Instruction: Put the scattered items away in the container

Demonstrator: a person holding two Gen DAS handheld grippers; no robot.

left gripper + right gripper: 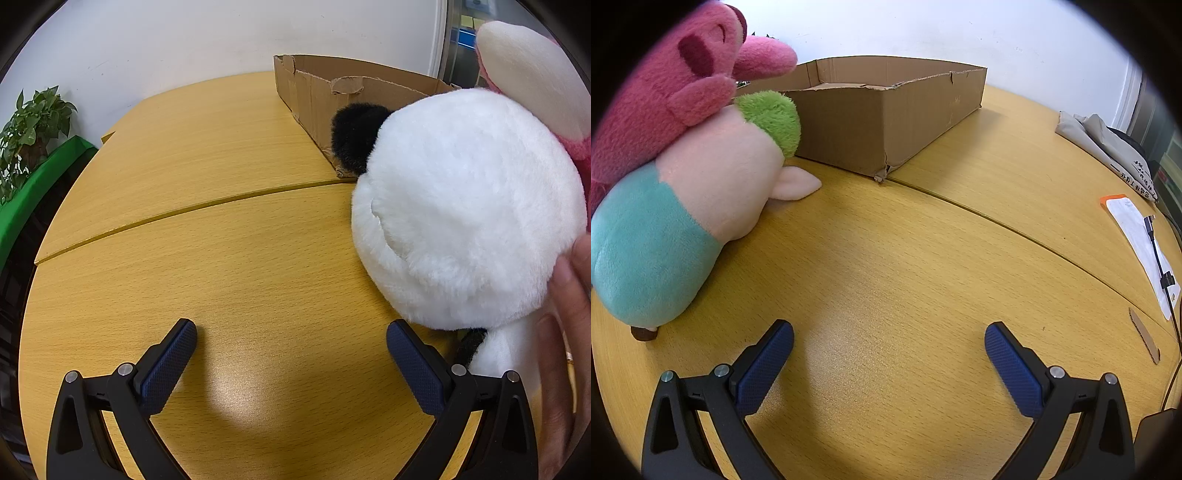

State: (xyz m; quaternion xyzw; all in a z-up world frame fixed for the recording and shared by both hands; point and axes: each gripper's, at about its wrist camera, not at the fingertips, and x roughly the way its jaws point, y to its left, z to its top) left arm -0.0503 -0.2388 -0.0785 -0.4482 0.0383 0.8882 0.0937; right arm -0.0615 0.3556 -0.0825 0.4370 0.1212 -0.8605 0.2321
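A white-and-black panda plush [465,206] stands on the wooden table [221,258] at the right, just right of my open, empty left gripper [291,345]. A pink plush [532,74] sits behind it. The open cardboard box [317,92] lies further back. In the right wrist view, a pink bear plush [665,88] lies on a peach-and-teal plush with green hair [701,192] at the left, in front of the box [886,110]. My right gripper [889,345] is open and empty over bare table [905,277].
A bare hand [569,332] touches the panda at the right edge. A potted plant [33,129] and green surface stand far left. A folded grey bag [1108,147], a white paper sheet with a cable [1141,240] and a cardboard scrap [1143,336] lie at the right.
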